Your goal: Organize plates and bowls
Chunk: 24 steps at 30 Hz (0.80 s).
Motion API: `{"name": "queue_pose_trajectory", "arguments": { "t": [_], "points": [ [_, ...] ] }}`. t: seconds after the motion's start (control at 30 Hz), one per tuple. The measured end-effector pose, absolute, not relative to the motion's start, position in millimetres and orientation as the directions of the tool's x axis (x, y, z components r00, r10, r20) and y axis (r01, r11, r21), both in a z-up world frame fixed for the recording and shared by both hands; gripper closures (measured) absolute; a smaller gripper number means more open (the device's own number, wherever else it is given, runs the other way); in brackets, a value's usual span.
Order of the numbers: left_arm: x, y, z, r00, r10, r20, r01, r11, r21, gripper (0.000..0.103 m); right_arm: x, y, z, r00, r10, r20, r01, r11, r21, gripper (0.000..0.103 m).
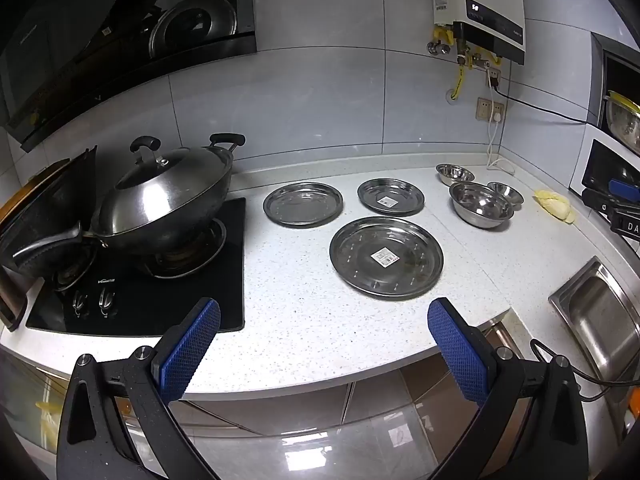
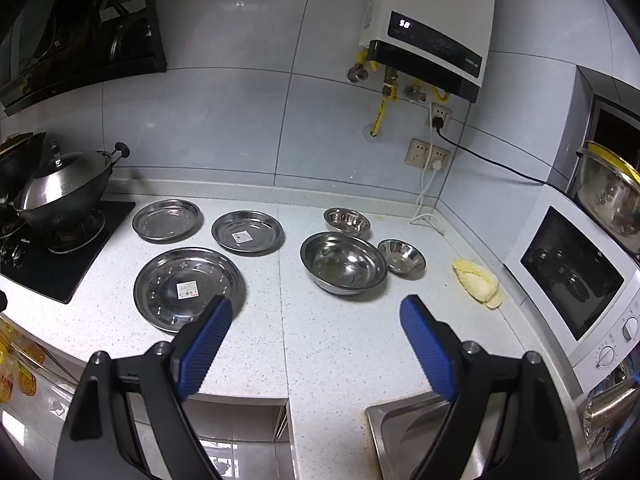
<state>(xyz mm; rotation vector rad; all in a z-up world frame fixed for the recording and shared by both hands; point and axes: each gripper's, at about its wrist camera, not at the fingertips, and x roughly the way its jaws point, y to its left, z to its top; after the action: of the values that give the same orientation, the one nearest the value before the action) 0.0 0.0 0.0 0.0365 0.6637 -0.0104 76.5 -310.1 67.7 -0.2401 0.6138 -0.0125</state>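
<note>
Three steel plates lie on the speckled white counter (image 1: 304, 320): a large plate (image 1: 386, 258) (image 2: 189, 289) nearest me, a plate without a sticker (image 1: 303, 203) (image 2: 167, 219) at the back left, and a stickered plate (image 1: 391, 196) (image 2: 247, 232) beside it. To their right stand three steel bowls: a large bowl (image 1: 481, 204) (image 2: 343, 262), a small bowl (image 1: 455, 173) (image 2: 347, 220) behind it and another small bowl (image 1: 506, 193) (image 2: 401, 256) at its right. My left gripper (image 1: 324, 312) hangs open short of the large plate. My right gripper (image 2: 316, 312) is open, in front of the large bowl, empty.
A lidded wok (image 1: 164, 196) (image 2: 64, 190) sits on the black gas hob (image 1: 160, 292) at the left. A yellow cabbage piece (image 1: 555, 205) (image 2: 478, 282) lies by the white microwave (image 2: 576, 276). The steel sink (image 1: 600, 316) (image 2: 404, 436) is at the front right. A water heater (image 2: 432, 28) hangs on the tiled wall.
</note>
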Motion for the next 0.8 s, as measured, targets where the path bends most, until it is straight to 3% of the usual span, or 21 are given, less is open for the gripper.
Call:
{"name": "queue_pose_trajectory", "arguments": {
  "t": [0.8],
  "points": [
    [-1.8,2.5,1.6,0.787,0.002,-0.617,0.019,0.999,0.028,0.001,74.4,-306.6,70.0,0.817,-0.085,-0.570,-0.060,0.971,-0.231,0.017]
  ]
}}
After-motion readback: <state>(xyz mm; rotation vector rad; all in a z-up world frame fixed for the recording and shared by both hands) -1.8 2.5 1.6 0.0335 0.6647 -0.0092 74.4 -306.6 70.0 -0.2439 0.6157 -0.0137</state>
